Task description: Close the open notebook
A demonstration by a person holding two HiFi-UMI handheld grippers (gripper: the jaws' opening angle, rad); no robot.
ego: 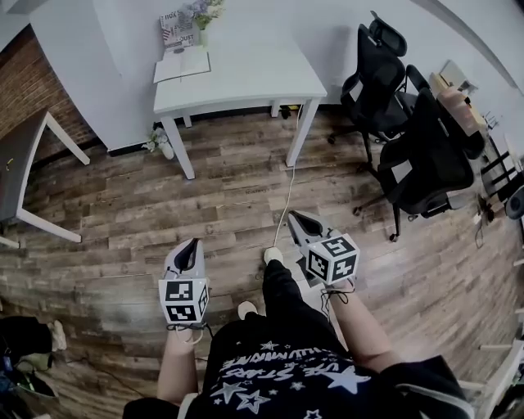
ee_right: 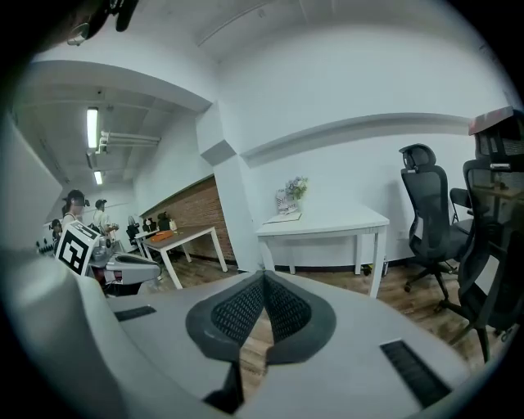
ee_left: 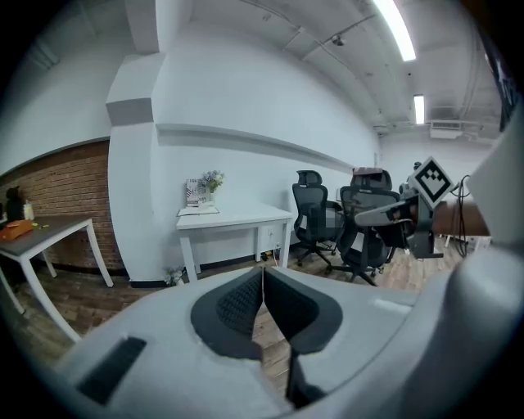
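**Head view: notebook [ego: 182, 65] well ahead, both tongs shut and empty**

The open notebook lies on the white table [ego: 254, 78] by the far wall, at the table's back left corner, just in front of a vase of flowers [ego: 203, 18]. A wide stretch of wooden floor [ego: 123, 213] separates it from the person — nothing is within reach yet.

The left tongs [ego: 194, 243] and the right tongs [ego: 293, 215] are held at waist height and point forward and a little down. Each pair has its jaws pressed together, with nothing between them.

The spread pages run side to side along the wall. The spine is too small to make out. The notebook sits almost straight beyond the left tongs, while the right tongs aim nearer the table's right legs — so I judge the left hand is better lined up once the person has walked forward.
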